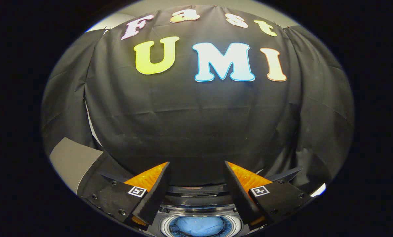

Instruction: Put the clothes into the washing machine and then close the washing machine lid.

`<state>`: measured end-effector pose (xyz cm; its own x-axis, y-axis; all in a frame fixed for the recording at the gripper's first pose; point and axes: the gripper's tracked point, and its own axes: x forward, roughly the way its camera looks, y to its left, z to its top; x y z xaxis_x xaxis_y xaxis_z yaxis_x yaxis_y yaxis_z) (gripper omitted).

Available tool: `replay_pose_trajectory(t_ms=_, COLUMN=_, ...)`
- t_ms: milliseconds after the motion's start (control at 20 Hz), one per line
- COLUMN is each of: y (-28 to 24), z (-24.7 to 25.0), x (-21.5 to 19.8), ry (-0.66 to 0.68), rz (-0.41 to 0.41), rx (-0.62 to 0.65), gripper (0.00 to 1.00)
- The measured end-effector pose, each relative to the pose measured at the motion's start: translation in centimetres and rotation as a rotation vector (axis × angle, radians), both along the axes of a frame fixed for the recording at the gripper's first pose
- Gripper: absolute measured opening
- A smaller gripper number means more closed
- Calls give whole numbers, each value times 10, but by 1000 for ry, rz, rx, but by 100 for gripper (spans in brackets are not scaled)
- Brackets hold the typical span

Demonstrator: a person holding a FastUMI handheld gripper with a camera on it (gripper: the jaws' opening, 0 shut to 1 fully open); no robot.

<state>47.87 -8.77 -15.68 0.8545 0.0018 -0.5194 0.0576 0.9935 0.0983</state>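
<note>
The tool (196, 168) stands open, its two fingers spread wide apart with nothing between them and nothing touching either pad. Each finger carries a small square marker near its base.

Low down between the bases of the fingers lies the washing machine (199, 200), seen from above. Its round drum opening sits directly beneath the gap of the tool, ringed by a pale rim. Inside the drum rests a light blue piece of clothing (200, 226), bunched into a soft lump that fills most of the opening. The drum's perforated wall shows as a thin band around the cloth. Just beyond the drum, between the fingers, runs the dark, glossy back part of the machine's top, with curved bands across it; whether this is the raised lid or the control panel cannot be told.

To the left of the left finger, a grey flat surface (73, 163) slants away, its nature unclear.

Beyond the fingertips hangs the booth's black cloth wall (196, 125), creased and draped in folds, with a pale ceiling strip (144, 8) above it.
</note>
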Motion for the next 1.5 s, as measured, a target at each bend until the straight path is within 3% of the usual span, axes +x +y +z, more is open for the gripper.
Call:
replay_pose_trajectory(t_ms=700, y=6, z=6, x=-71, ry=-105, rz=-12, rx=-13, gripper=98)
replay_pose_trajectory(t_ms=1500, y=12, z=-3, x=-117, ry=-183, rz=-41, rx=-22, gripper=98)
